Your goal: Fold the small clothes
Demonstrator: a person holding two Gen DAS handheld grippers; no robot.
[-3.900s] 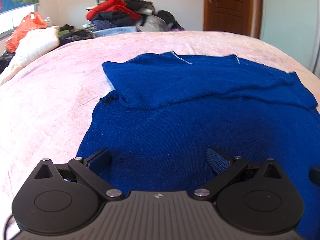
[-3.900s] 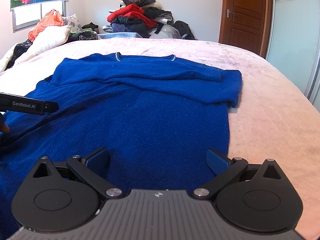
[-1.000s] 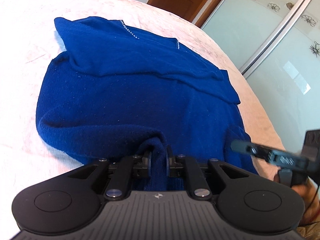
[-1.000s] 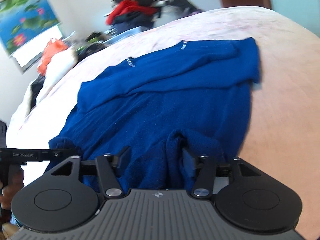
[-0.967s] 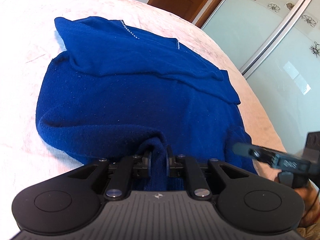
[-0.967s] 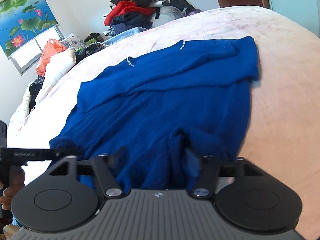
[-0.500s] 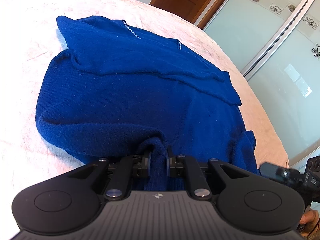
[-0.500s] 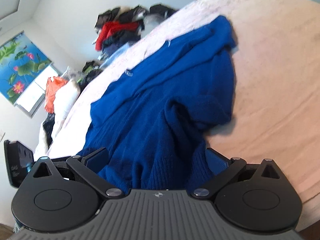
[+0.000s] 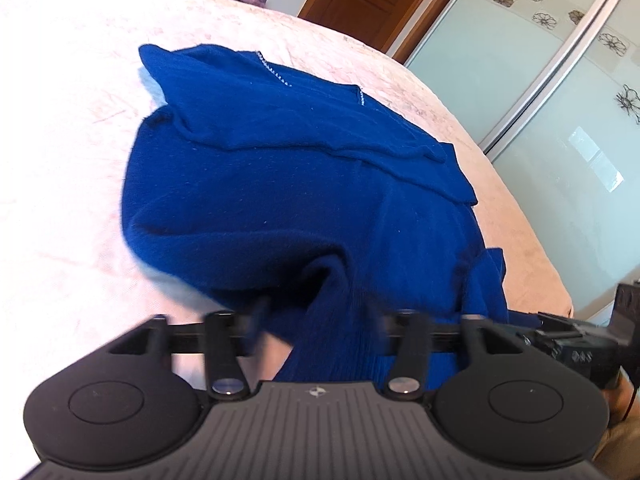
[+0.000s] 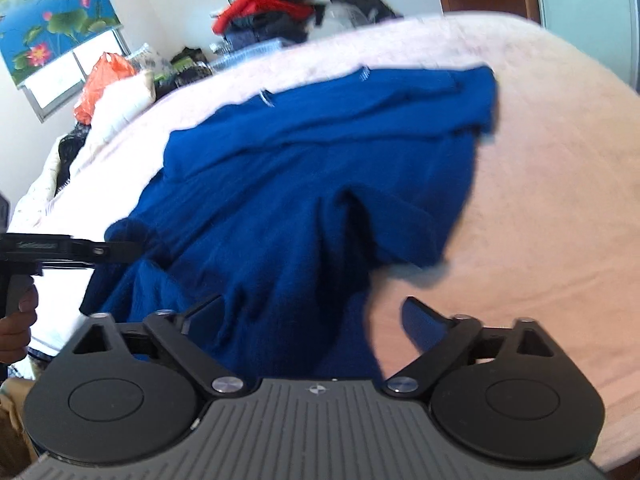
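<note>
Blue sweater (image 9: 288,184) lies spread on the pink bed (image 9: 68,128), its sleeves folded across the upper body and its neckline trim toward the far side. The near hem is bunched into raised ridges at two places, one in front of each gripper.

Left gripper (image 9: 316,320): the jaws are opening (its fingers (image 9: 256,316) appear motion-blurred). A ridge of the hem rises between them, but the pads stand clear of the fabric on both sides, so the sweater is released.

Right gripper (image 10: 312,320): the jaws stand wide and are closing. Hem fabric lies between the fingers (image 10: 420,320), nearer the left one; the right one sits over bare bed cover. No pad presses on the cloth, so nothing is grasped.

In the right wrist view the left gripper shows at the left edge, held by a hand (image 10: 16,320), with its tip at the sweater's near left corner.

A pile of clothes (image 10: 280,4) sits beyond the bed. A wooden door (image 9: 372,0) and frosted sliding panels (image 9: 560,92) stand to the right.
</note>
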